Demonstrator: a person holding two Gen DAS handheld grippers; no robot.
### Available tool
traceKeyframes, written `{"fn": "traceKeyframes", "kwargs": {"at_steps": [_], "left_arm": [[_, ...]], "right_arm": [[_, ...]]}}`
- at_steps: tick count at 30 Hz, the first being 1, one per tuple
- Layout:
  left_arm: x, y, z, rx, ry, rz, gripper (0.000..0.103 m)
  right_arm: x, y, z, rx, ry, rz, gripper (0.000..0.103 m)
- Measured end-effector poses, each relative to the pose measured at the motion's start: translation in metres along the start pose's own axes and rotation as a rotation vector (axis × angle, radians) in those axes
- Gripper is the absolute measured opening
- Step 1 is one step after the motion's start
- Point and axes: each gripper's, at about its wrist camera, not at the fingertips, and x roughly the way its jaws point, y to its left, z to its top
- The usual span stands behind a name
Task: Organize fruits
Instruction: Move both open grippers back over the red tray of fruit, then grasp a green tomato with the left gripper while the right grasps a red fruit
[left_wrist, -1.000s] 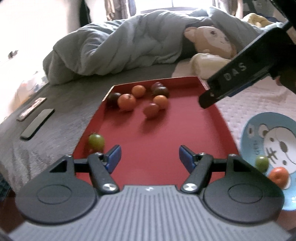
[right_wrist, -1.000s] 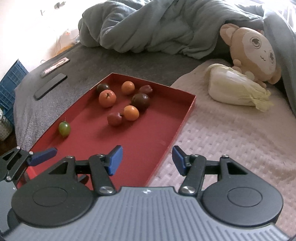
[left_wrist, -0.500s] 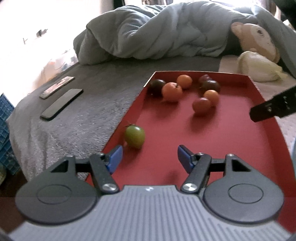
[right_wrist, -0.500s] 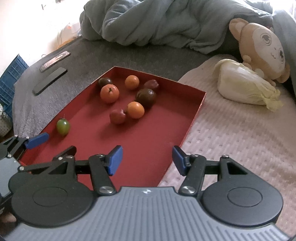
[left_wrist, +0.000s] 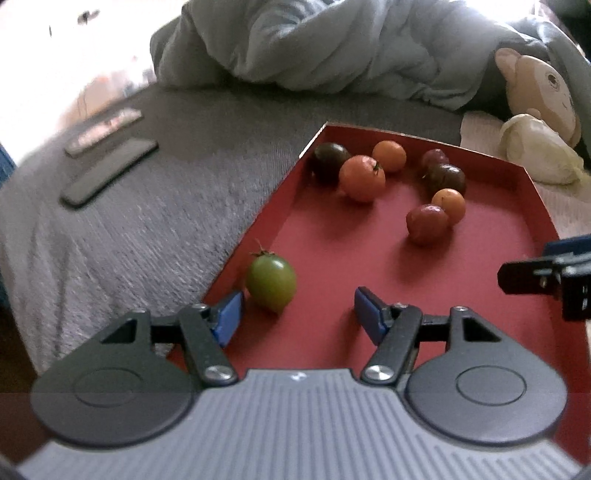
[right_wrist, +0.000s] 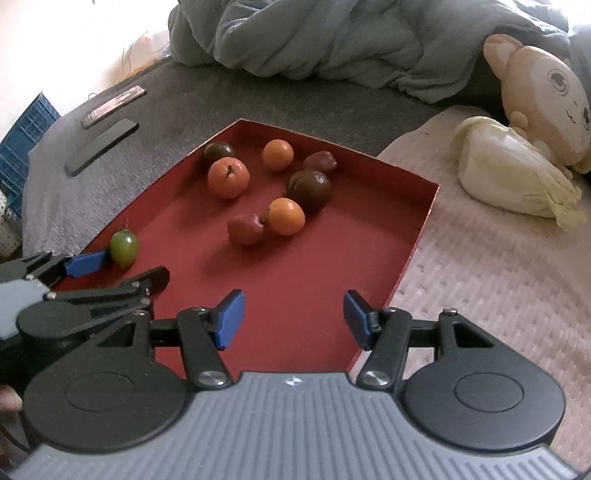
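Note:
A red tray (left_wrist: 332, 266) (right_wrist: 295, 280) lies on the bed. A green tomato (left_wrist: 271, 282) (right_wrist: 124, 247) sits by its left wall. Several orange, red and dark tomatoes cluster at the far end, among them an orange one (left_wrist: 362, 178) (right_wrist: 228, 177) and a red one (left_wrist: 427, 224) (right_wrist: 245, 229). My left gripper (left_wrist: 298, 312) is open over the tray's near left part, its left fingertip right beside the green tomato. My right gripper (right_wrist: 293, 319) is open and empty over the tray's near right edge.
A grey blanket (left_wrist: 129, 229) lies left of the tray with a dark phone (left_wrist: 109, 171) and a remote (left_wrist: 103, 131) on it. A rumpled duvet (right_wrist: 332, 40), a plush monkey (right_wrist: 543, 96) and a cabbage (right_wrist: 513, 171) lie behind and right. A blue crate (right_wrist: 22, 144) stands at far left.
My left gripper has swung left and come close to the green tomato, which now sits by its left finger. My right gripper has edged forward slightly over the tray.

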Motion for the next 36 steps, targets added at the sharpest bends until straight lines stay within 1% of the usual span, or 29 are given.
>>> {"fn": "traceKeyframes", "kwargs": {"at_steps": [1, 6, 12, 14, 16, 17, 18, 23, 26, 28, 30, 32, 36], "left_arm": [[0.001, 0.002, 0.002, -0.01, 0.008, -0.01, 0.068], [0.007, 0.004, 0.01, 0.007, 0.038, -0.043, 0.069], [0.016, 0.012, 0.021, -0.026, 0.045, -0.099, 0.069], [0.018, 0.013, 0.024, -0.027, 0.037, -0.085, 0.059], [0.019, 0.013, 0.025, -0.017, 0.029, -0.053, 0.036], [0.019, 0.014, 0.025, -0.012, 0.025, -0.046, 0.035], [0.019, 0.016, 0.025, -0.011, 0.024, -0.053, 0.035], [0.016, 0.02, 0.021, 0.001, 0.017, -0.06, 0.035], [0.013, 0.019, 0.018, 0.014, 0.013, -0.067, 0.034], [0.011, 0.017, 0.016, 0.026, 0.011, -0.073, 0.034], [0.01, 0.015, 0.015, 0.035, 0.007, -0.074, 0.034], [0.01, 0.015, 0.014, 0.036, 0.006, -0.075, 0.034], [0.009, 0.014, 0.014, 0.039, 0.008, -0.085, 0.034]], "right_arm": [[0.001, 0.001, 0.0, -0.008, 0.0, -0.002, 0.065], [0.008, 0.009, 0.002, -0.048, -0.011, 0.003, 0.065], [0.017, 0.028, 0.01, -0.106, -0.032, 0.028, 0.065], [0.021, 0.033, 0.012, -0.12, -0.033, 0.029, 0.065], [0.024, 0.036, 0.016, -0.115, -0.035, 0.028, 0.065], [0.025, 0.036, 0.018, -0.106, -0.037, 0.026, 0.065], [0.026, 0.035, 0.019, -0.088, -0.04, 0.024, 0.064], [0.036, 0.029, 0.029, 0.077, -0.039, 0.057, 0.064], [0.045, 0.035, 0.034, 0.101, -0.029, 0.052, 0.063], [0.051, 0.04, 0.036, 0.099, -0.021, 0.032, 0.059], [0.056, 0.044, 0.037, 0.092, -0.02, 0.01, 0.046], [0.059, 0.047, 0.04, 0.086, -0.02, 0.001, 0.039], [0.064, 0.054, 0.042, 0.047, -0.025, -0.014, 0.038]]}}
